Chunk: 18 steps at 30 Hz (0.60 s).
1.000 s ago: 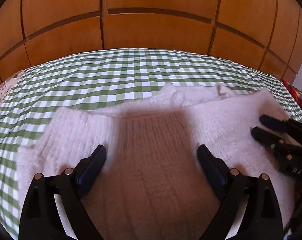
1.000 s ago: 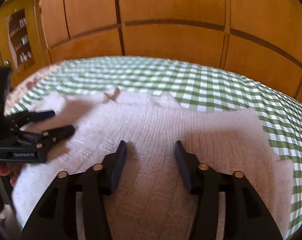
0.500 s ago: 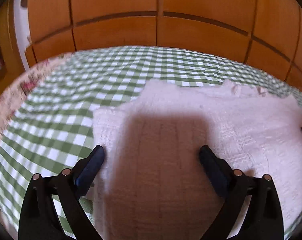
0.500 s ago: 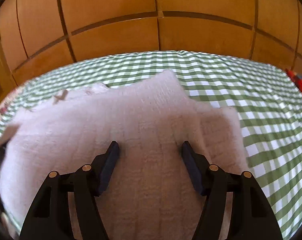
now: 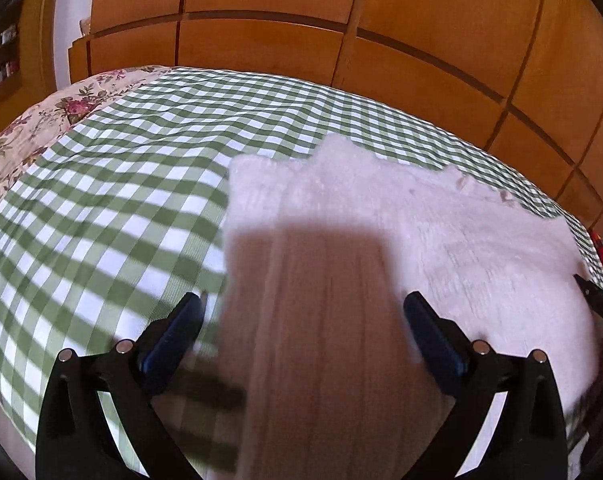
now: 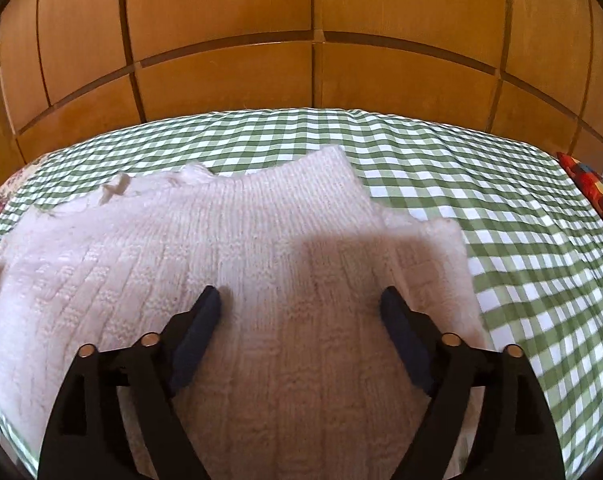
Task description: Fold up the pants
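Where knit pants [image 6: 261, 280] lie folded on checked cloth [image 6: 501, 184], pale pink, ribbed; both hand-held grippers just widened, gaping, empty.

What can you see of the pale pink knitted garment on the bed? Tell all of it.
The pale pink knitted garment is a thick, fuzzy knit with ribbed and cabled panels. It lies flat, folded in layers, on the green checked bedcover, its far edge stepped and uneven. Shadows fall across its near part. Both open tongs stand over it, the right tongs above its middle, the left tongs at its left edge. Contact cannot be told.
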{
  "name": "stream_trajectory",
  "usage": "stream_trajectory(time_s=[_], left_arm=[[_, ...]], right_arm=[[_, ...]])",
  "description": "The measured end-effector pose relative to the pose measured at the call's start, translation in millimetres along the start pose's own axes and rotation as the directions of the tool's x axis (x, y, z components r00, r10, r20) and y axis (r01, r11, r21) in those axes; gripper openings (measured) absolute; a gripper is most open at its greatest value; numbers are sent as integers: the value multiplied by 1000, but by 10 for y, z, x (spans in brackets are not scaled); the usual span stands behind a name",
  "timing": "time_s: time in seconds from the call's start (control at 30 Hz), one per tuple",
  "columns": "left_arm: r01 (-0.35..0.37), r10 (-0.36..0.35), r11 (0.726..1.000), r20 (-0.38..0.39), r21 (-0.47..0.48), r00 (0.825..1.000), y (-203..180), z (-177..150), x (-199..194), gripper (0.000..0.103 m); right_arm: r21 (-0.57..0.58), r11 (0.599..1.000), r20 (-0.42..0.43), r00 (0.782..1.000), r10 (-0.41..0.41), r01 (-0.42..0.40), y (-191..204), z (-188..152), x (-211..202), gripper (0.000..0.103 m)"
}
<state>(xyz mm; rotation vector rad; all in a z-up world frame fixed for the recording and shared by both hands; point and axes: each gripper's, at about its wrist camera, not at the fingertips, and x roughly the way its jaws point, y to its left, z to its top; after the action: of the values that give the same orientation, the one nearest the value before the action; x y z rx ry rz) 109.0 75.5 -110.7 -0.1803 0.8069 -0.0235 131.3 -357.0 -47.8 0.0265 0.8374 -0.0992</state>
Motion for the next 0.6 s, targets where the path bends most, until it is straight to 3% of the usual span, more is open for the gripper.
stream_trajectory(time_s=[0.23,0.5,0.6], left_arm=[[37,-37,999,0,-17,999,68,-130,-185,101],[60,-60,998,9,35,998,24,-298,-318,101],[102,-102,995,5,5,995,-3,-289,-363,101]], right_arm=[[48,999,-3,1000,10,-10,10,-94,-274,91],[68,997,-6,1000,29,-29,66,-281,-655,93],[80,995,-6,998,55,-55,83,-349,-770,95]])
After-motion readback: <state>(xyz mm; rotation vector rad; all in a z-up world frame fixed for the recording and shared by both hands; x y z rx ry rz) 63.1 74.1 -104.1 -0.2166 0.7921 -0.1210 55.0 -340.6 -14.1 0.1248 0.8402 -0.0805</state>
